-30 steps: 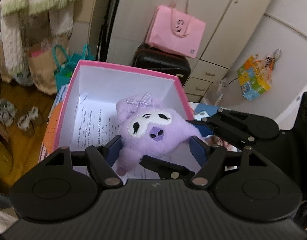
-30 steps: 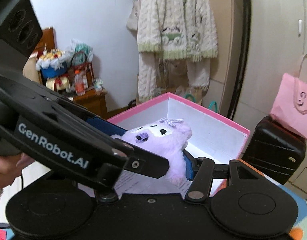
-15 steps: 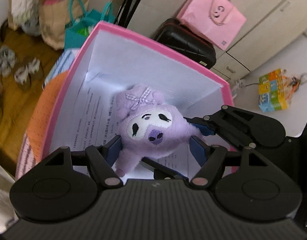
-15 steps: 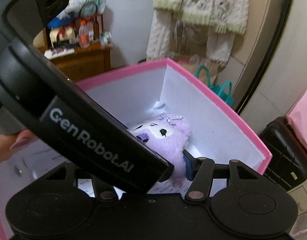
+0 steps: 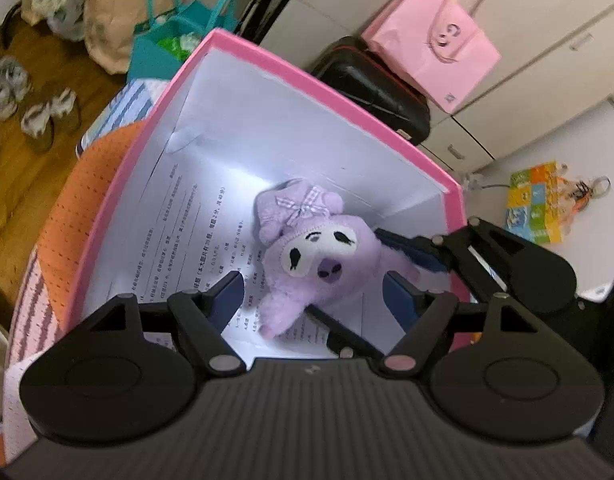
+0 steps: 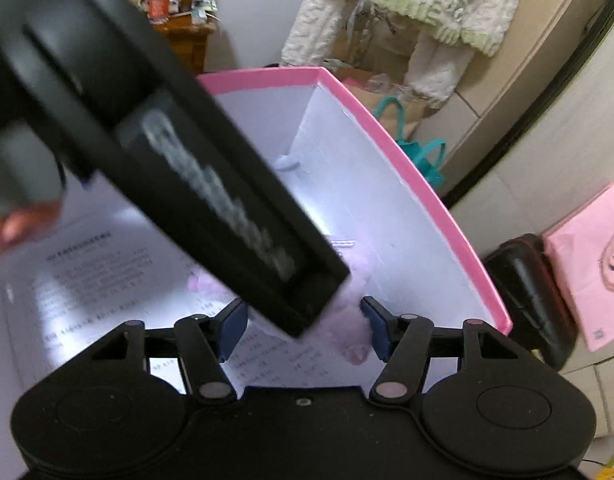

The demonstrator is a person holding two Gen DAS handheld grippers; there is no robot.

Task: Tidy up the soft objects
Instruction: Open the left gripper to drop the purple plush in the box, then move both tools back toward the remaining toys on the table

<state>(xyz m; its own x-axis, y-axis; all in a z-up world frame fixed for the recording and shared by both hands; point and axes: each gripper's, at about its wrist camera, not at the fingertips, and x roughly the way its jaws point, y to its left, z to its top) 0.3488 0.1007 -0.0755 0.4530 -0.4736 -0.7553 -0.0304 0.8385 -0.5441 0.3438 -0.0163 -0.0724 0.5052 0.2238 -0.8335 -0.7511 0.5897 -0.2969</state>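
The plush (image 5: 319,256) is laid in the box (image 5: 147,184) on printed paper (image 5: 195,236). Left gripper (image 5: 313,294) and right gripper (image 6: 303,322) fingers have just been opened, and the plush between them is not pressed.

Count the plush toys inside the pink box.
1. A purple plush toy lies on the printed paper at the bottom of the pink box, toward its right wall. The box's near corners are hidden, so another could be out of sight.

A purple plush toy (image 5: 319,256) with a white face and checked bow lies face-up on printed paper (image 5: 179,240) inside the white-lined pink box (image 5: 291,76), near its far corner.
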